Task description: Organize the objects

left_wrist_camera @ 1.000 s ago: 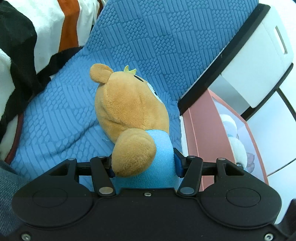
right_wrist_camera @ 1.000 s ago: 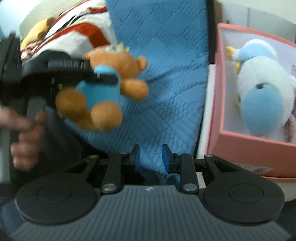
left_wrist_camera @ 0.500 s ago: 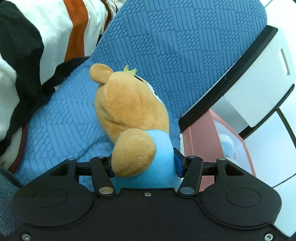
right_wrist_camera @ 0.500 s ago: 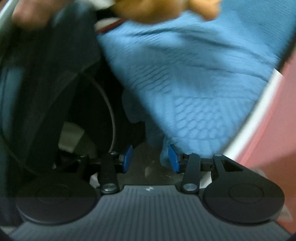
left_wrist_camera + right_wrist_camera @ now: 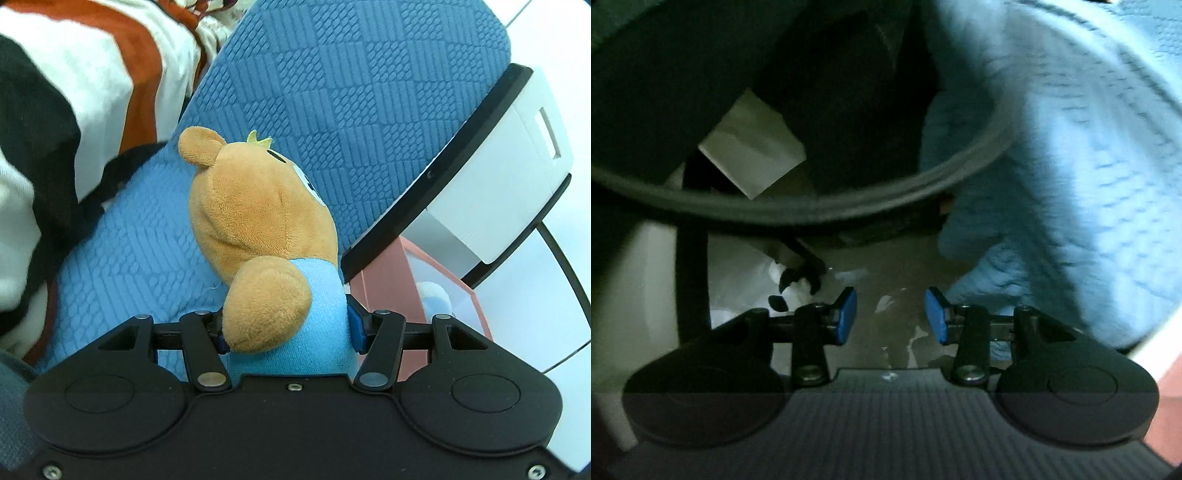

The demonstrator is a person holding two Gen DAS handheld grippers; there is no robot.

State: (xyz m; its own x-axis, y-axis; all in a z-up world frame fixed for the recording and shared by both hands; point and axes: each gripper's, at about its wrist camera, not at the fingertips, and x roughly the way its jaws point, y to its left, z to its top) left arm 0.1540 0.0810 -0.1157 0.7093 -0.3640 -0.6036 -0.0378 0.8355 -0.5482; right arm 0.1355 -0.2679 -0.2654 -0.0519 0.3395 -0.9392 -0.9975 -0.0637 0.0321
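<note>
Two hand-held grippers part ways: the left hand-held gripper (image 5: 290, 328) stays clamped on the bear (image 5: 266, 236), carrying it above the blue blanket (image 5: 332, 92) as the pink box (image 5: 391, 280) at 4 o'clock slides nearer, likely its destination. The right hand-held gripper (image 5: 890, 314), jaws apart and empty, has swung from that scene down to a dim floor (image 5: 897, 269). Only its view shows the cable (image 5: 798, 210) at 12 o'clock; only the left shows the bear.
</note>
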